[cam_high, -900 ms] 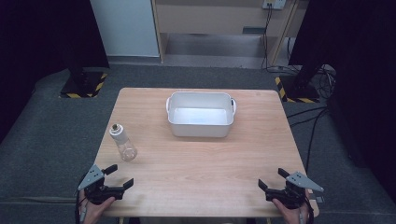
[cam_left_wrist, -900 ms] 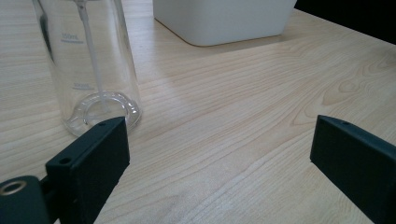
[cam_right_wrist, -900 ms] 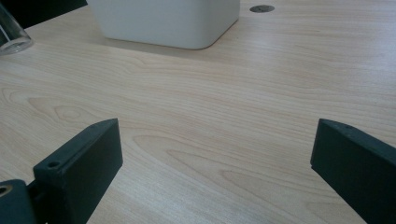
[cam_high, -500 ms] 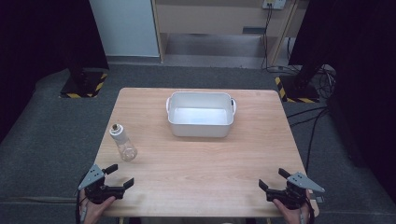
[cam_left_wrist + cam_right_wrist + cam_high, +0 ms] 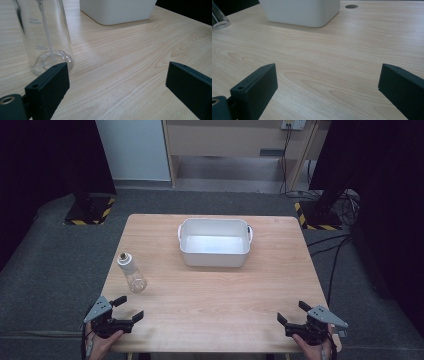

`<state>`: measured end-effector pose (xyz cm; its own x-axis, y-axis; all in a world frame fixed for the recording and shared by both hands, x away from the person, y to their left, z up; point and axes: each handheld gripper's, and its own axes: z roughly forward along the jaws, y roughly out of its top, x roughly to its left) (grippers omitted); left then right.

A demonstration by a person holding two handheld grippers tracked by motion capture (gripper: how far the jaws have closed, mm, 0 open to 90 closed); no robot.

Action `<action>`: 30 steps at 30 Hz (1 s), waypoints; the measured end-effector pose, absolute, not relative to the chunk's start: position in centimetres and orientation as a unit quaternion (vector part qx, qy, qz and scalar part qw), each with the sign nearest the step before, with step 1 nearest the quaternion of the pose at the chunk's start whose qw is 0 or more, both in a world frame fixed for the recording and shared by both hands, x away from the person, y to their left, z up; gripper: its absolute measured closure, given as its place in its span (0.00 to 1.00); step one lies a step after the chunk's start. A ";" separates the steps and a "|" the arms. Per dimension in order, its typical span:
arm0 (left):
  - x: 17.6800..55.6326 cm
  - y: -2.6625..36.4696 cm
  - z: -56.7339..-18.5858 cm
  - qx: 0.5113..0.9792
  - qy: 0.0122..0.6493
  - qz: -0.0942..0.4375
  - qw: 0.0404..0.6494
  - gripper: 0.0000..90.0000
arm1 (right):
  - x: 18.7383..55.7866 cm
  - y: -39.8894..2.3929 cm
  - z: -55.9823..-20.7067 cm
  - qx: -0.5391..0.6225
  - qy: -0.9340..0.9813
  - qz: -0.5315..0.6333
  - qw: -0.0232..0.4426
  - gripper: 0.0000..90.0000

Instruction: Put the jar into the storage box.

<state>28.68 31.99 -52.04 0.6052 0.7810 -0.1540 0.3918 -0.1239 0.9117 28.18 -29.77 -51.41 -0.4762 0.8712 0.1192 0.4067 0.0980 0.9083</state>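
Both grippers, left gripper (image 5: 126, 308) and right gripper (image 5: 292, 312), sit spread wide and empty at the near edge of the wooden table (image 5: 215, 295). We judge the clear bottle (image 5: 132, 272), upright just beyond the left one, is next: approach level, clamp mid-body. White tub (image 5: 215, 242) sits further back; grey carpet around.

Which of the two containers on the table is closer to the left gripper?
The clear bottle, standing just beyond the left gripper. The white tub sits farther back, mid-table.
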 end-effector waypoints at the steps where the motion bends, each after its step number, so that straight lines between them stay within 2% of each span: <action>1: 28.7 32.0 -52.0 0.727 0.403 0.186 0.524 0.04 | 28.2 -29.8 -51.4 0.455 0.702 0.494 0.235 0.03; 30: 28.8 32.4 -50.8 0.719 0.415 0.192 0.523 0.04 | 28.2 -29.6 -51.4 0.452 0.705 0.493 0.235 0.03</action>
<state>28.76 32.39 -50.82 0.5812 0.7983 -0.1580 0.3970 -0.1086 0.9114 28.16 -29.61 -51.39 -0.4811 0.8692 0.1141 0.4057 0.1054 0.9079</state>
